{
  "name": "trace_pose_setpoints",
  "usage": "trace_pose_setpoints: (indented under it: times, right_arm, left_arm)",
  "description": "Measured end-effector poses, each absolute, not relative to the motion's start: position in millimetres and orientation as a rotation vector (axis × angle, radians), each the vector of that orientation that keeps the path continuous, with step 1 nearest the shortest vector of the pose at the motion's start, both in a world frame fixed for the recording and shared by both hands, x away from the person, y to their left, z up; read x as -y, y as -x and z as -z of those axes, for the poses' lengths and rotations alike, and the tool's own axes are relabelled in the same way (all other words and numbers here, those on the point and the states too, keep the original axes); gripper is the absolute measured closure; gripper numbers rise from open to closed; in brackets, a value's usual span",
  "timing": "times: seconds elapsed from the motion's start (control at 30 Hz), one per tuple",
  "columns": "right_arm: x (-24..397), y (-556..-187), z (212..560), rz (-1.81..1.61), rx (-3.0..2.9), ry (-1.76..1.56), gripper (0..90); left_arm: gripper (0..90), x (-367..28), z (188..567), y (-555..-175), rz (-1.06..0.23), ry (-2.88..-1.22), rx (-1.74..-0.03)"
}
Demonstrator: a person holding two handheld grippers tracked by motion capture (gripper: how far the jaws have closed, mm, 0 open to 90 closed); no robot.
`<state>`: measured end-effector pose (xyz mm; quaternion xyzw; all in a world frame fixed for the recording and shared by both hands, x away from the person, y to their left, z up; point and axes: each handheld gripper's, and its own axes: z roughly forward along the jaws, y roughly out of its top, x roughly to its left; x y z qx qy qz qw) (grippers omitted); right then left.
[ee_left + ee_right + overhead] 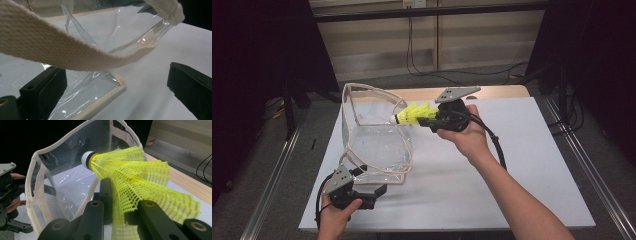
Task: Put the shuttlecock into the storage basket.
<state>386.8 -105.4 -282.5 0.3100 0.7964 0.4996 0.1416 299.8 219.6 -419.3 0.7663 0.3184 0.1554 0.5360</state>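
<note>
A clear plastic bag (pixel 377 145) with cream webbing trim stands on the white board (pixel 522 165), its mouth facing right. My right gripper (pixel 432 119) is shut on the skirt of a yellow shuttlecock (pixel 412 115), whose white cork points left at the bag's rim. The right gripper view has the shuttlecock (pixel 130 177) pinched between the jaws (pixel 120 202), with the bag (pixel 60 177) just beyond it. My left gripper (pixel 369 184) stands open at the bag's near corner. In its own view a cream strap (pixel 50 50) hangs over the gap between the jaws, above the bag's corner (pixel 100 87).
A wooden table edge (pixel 507 91) runs behind the board. Metal rails (pixel 587 170) flank the table on both sides. Black cables (pixel 422 70) lie on the floor at the back. The left gripper (pixel 7 195) shows far off in the right gripper view.
</note>
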Motion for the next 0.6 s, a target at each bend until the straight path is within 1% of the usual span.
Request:
trace_pose_setpoints:
  times: [0.6]
  right_arm:
    - [95.7, -388.2, 280.8, -1.435, -2.312, -0.877, 80.2]
  left_arm:
    - [2.8, -220.5, 419.1, -299.2, -0.374, -1.822, -0.758]
